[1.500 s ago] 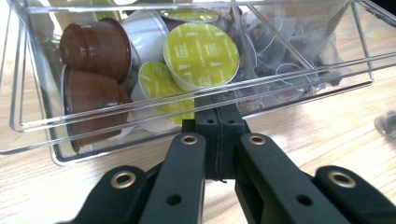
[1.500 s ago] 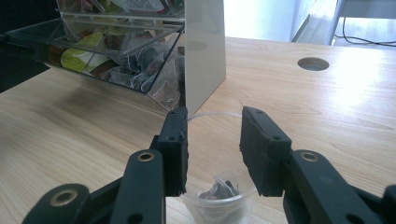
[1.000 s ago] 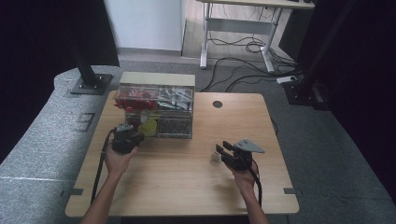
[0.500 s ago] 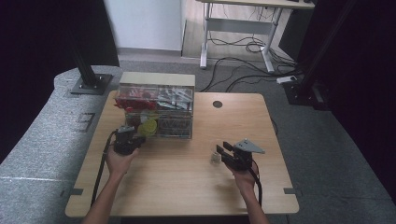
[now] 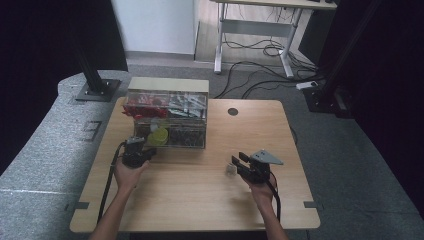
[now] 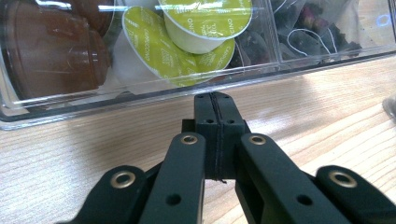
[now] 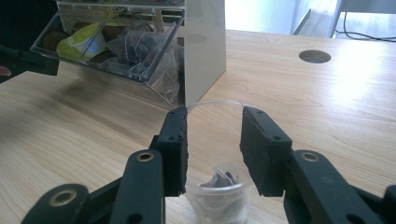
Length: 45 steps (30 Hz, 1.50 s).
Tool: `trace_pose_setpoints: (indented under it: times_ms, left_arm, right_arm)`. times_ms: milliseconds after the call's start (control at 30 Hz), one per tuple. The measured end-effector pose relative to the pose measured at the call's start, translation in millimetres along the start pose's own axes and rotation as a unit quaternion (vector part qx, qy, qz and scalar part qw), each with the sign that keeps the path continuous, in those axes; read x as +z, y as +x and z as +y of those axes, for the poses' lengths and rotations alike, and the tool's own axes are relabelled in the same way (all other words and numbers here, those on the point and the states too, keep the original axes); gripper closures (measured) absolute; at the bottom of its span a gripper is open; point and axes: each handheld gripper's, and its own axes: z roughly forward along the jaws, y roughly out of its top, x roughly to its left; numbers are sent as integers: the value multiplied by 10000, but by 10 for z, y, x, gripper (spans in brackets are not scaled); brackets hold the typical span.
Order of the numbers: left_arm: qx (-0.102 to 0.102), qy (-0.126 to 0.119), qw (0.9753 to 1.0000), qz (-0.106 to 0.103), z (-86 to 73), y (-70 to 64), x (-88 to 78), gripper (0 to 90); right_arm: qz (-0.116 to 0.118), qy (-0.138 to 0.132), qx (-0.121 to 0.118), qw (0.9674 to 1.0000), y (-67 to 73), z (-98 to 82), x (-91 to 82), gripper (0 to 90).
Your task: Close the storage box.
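A clear compartment box (image 5: 167, 117) stands at the table's back left. My left gripper (image 5: 134, 143) is just in front of its lower drawer, jaws shut with nothing between them; its tips (image 6: 214, 100) lie close to the drawer's clear wall (image 6: 56, 100). Behind that wall sit green-lidded capsules (image 6: 205, 18), brown capsules (image 6: 51, 51) and tea bags (image 6: 317, 28). My right gripper (image 5: 237, 163) is at the table's right centre, shut on a small clear plastic cup (image 7: 219, 196) with a dark tea bag inside. The cup's rim (image 7: 215, 103) arcs between the jaws.
The wooden table (image 5: 200, 200) has a round cable hole (image 5: 233, 111) at the back. The box's upper tier holds red packets (image 5: 140, 102). A desk frame and cables (image 5: 260, 45) stand on the floor beyond, and black posts rise at the left (image 5: 95, 75) and right.
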Motion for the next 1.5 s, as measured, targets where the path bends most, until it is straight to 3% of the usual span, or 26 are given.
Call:
trace_pose_setpoints:
  times_ms: [400,833,1133,1267,1367,1500]
  left_arm:
    - [166,-34,9999,-28,-58,-93,-16,899]
    - [307,-180,9990,-268,-118,-239,-61,852]
    - [398,-276,9980,-398,-211,-319,-132,816]
    - [467,-357,9974,-411,-288,-347,-158,747]
    - [408,-405,9972,-477,-359,-370,-183,659]
    - [593,-400,9968,-346,-483,-446,-193,550]
  right_arm:
    - [1,15,3,10000,-10,-9,-4,605]
    - [-29,35,-12,10000,-15,-32,-10,599]
    - [-75,-56,26,10000,-78,-61,-153,586]
    - [-81,-137,119,9998,-141,-83,-238,559]
    - [-136,-155,108,9997,-184,-115,-308,539]
    - [-205,-165,143,9996,-261,-186,-424,513]
